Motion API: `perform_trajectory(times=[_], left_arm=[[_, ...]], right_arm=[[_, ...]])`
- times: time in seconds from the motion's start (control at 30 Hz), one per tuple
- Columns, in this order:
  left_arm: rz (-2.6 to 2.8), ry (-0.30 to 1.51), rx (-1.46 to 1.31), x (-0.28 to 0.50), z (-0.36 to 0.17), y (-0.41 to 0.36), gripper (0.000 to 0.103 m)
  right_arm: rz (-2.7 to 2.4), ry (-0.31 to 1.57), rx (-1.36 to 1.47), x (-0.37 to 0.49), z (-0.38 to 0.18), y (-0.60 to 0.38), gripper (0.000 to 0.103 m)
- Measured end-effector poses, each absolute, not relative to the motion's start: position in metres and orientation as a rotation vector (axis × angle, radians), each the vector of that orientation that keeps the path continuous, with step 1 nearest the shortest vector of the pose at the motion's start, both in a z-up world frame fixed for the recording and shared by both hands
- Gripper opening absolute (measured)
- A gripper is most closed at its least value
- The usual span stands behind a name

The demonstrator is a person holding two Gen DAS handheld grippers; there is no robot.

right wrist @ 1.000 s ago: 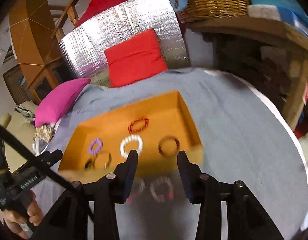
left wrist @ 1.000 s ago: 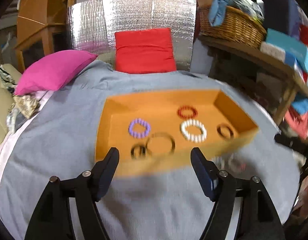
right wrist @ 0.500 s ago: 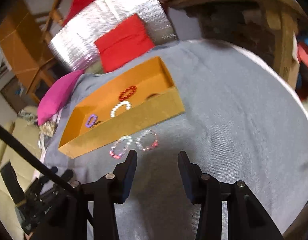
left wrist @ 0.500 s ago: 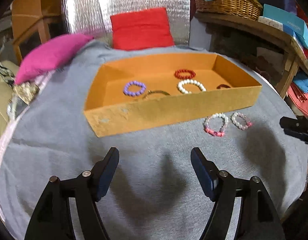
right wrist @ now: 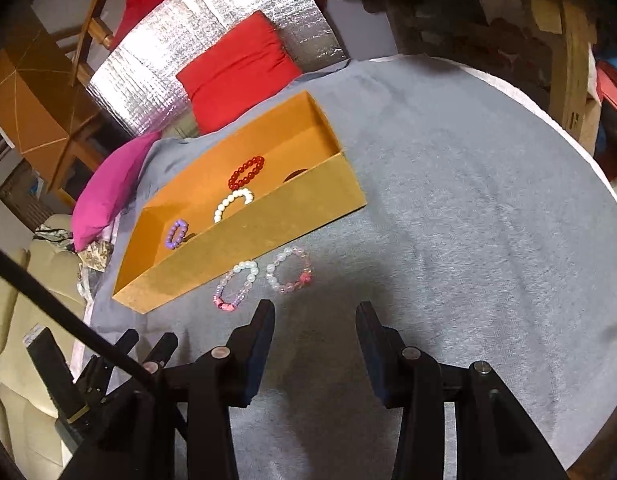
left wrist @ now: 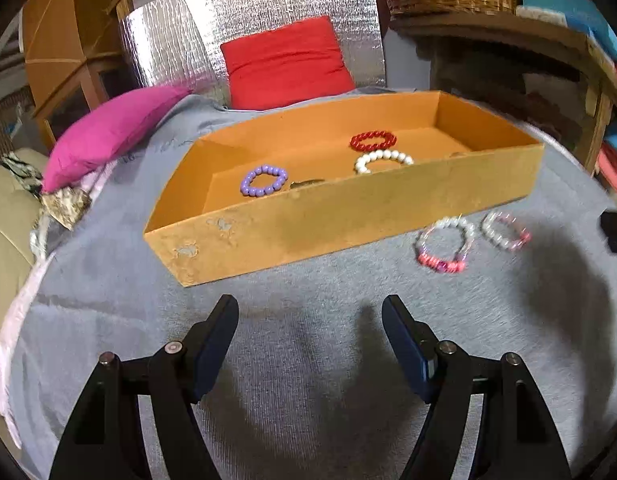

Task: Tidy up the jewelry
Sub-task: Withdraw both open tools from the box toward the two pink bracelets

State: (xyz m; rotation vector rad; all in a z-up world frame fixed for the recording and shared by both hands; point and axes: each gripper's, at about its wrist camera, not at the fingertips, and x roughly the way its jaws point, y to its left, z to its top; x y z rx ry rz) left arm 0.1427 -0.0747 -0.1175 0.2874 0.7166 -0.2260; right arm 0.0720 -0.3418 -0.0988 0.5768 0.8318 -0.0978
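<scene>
While no writing reads, each hand-held gripper (left wrist: 310, 312) (right wrist: 315, 316) gapes, grasping nothing.

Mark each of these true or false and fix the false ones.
1. Two bracelets lie on the grey cloth outside the orange box. True.
2. The red bracelet lies outside the box. False: it lies inside, behind the white bracelet.
3. The right gripper is shut on a bracelet. False: its jaws are open with nothing between them.
4. The purple bracelet lies inside the box. True.
5. The left gripper holds the box wall. False: it is open, short of the box.
</scene>
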Motion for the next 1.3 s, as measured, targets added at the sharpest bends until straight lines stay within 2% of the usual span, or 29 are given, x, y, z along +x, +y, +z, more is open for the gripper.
perform_trajectory(times=[0.43, 0.7, 0.87, 1.03, 1.3], left_arm=[[-0.177, 0.792, 0.285, 0.1, -0.122, -0.079, 0.075], [-0.177, 0.69, 0.312, 0.07, -0.062, -0.097, 0.075], [-0.226, 0.628, 0.323, 0.063, -0.044, -0.117, 0.075], [-0.26, 0.62, 0.357, 0.088, -0.058, -0.133, 0.076], [-0.305, 0.752, 0.206, 0.15, -0.097, -0.112, 0.076]], right_arm=[[-0.156, 0.827, 0.622, 0.046, -0.102, -0.385, 0.045], [-0.15, 0.819, 0.656, 0.037, -0.103, -0.398, 0.045], [-0.126, 0.819, 0.687, 0.036, -0.105, -0.398, 0.045], [-0.128, 0.82, 0.715, 0.036, -0.107, -0.403, 0.045], [-0.097, 0.83, 0.771, 0.052, -0.115, -0.394, 0.045]])
